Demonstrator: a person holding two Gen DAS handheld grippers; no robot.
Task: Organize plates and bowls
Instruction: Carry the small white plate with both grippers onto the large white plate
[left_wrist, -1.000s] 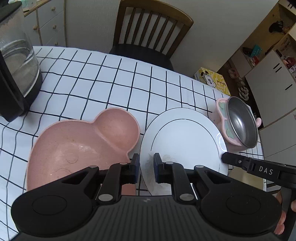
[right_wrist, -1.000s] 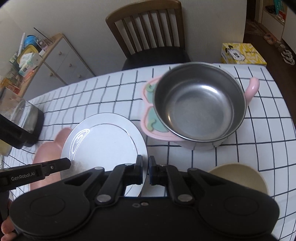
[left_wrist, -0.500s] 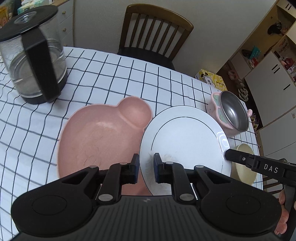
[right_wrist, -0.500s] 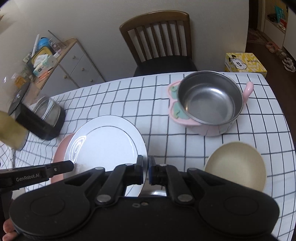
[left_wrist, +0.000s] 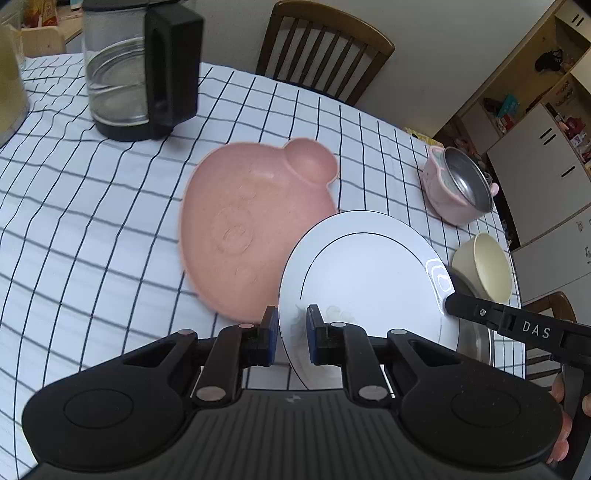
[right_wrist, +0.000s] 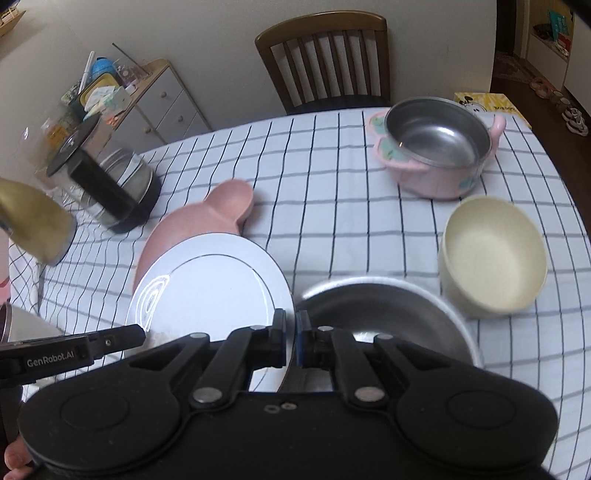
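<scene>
Both grippers hold one white plate (left_wrist: 369, 273) above the checked table. My left gripper (left_wrist: 291, 334) is shut on its near left rim. My right gripper (right_wrist: 293, 338) is shut on the right rim of the white plate (right_wrist: 210, 291). Under the plate's left side lies a pink animal-shaped dish (left_wrist: 251, 225), seen partly behind the plate as the pink dish (right_wrist: 207, 218). A steel bowl (right_wrist: 388, 314) sits just past the right gripper. Further right stand a cream bowl (right_wrist: 491, 254) and a steel bowl in a pink holder (right_wrist: 436, 147).
A glass coffee jug (left_wrist: 136, 70) with a black handle stands at the table's far left. A wooden chair (right_wrist: 325, 55) is behind the table. A yellowish container (right_wrist: 33, 221) is at the left edge. A cabinet (right_wrist: 147, 107) lines the wall.
Both grippers pulled back and rose a little with the plate held between them. The pink dish, jug and bowls now lie farther off, and the near steel bowl and cream bowl came into view.
</scene>
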